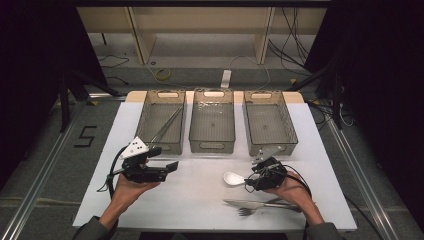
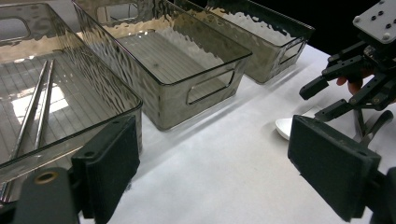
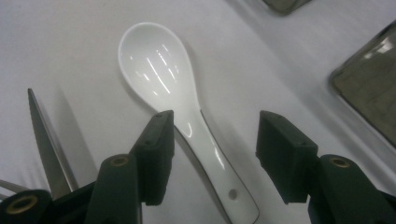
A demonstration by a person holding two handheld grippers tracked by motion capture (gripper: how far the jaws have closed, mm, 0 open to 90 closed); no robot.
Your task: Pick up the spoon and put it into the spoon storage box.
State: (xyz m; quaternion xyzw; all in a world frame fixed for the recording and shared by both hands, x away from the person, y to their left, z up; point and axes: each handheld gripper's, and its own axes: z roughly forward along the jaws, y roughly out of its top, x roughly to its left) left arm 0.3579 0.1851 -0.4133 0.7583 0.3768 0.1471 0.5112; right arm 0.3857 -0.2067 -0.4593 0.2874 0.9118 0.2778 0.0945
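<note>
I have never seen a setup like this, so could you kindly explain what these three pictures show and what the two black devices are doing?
A person sits at a white table holding a two-jaw gripper in each hand. The high view looks down from above; the other two views come from cameras riding on the grippers. Three clear bins stand in a row, and the left one holds metal chopsticks. The left gripper is open, holding nothing. The right gripper straddles the handle of a white spoon lying on the table, one jaw touching it, the other apart. A knife and fork lie nearer the person.

White ceramic spoon point(image 3: 187, 121), glossy, bowl up, lying flat on the white table, handle toward the person
</note>
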